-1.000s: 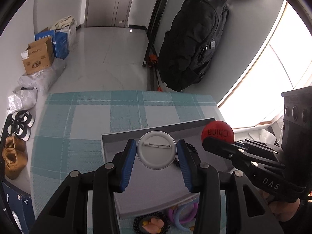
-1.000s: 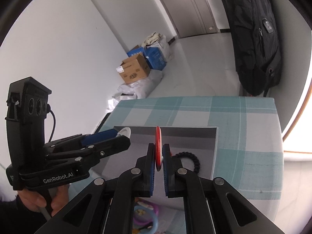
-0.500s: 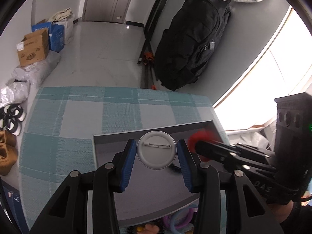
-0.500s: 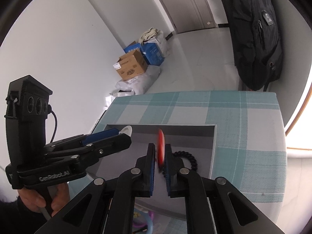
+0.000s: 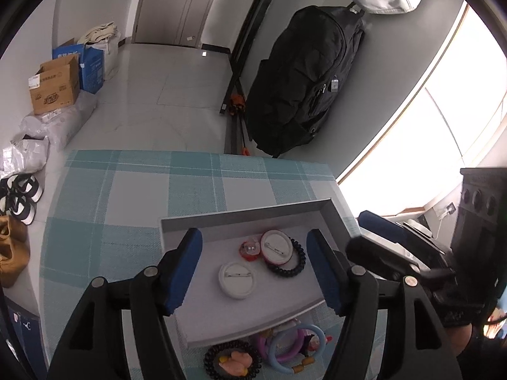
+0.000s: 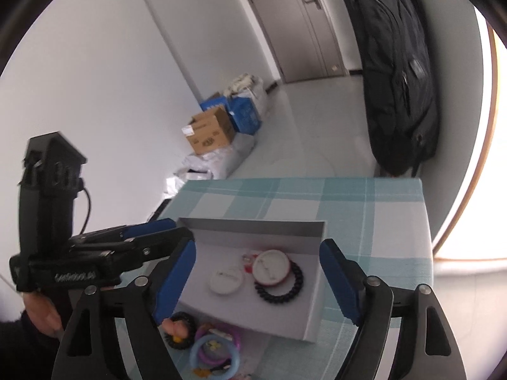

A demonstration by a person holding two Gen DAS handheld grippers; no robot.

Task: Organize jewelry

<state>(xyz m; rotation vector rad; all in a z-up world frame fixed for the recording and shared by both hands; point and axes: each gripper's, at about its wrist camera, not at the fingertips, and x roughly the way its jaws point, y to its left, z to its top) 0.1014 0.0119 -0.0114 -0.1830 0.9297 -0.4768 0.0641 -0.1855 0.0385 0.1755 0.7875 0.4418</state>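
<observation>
A grey tray (image 5: pixel 247 218) lies on the checked tablecloth. In it lie a white pin badge (image 5: pixel 237 280), a red-rimmed pin badge (image 5: pixel 276 250) face down, a black coil hair tie (image 5: pixel 294 266) and a small red trinket (image 5: pixel 250 250). My left gripper (image 5: pixel 255 269) hovers over the tray with its jaws opening, and the white badge lies loose below them. My right gripper (image 6: pixel 258 281) also hangs above the tray (image 6: pixel 253 229), jaws opening, pressing on nothing. Below it lie the red badge (image 6: pixel 272 267) and the white badge (image 6: pixel 226 280).
In front of the tray lie a black hair tie with an orange charm (image 5: pixel 234 361) and purple and blue rings (image 5: pixel 294 345). Beyond the table a black backpack (image 5: pixel 301 88) leans on the wall, with cardboard boxes (image 5: pixel 54 85) and shoes on the floor at the left.
Both grippers have opened. The white badge has dropped from the left one and the red badge from the right one; both now lie in the tray.
</observation>
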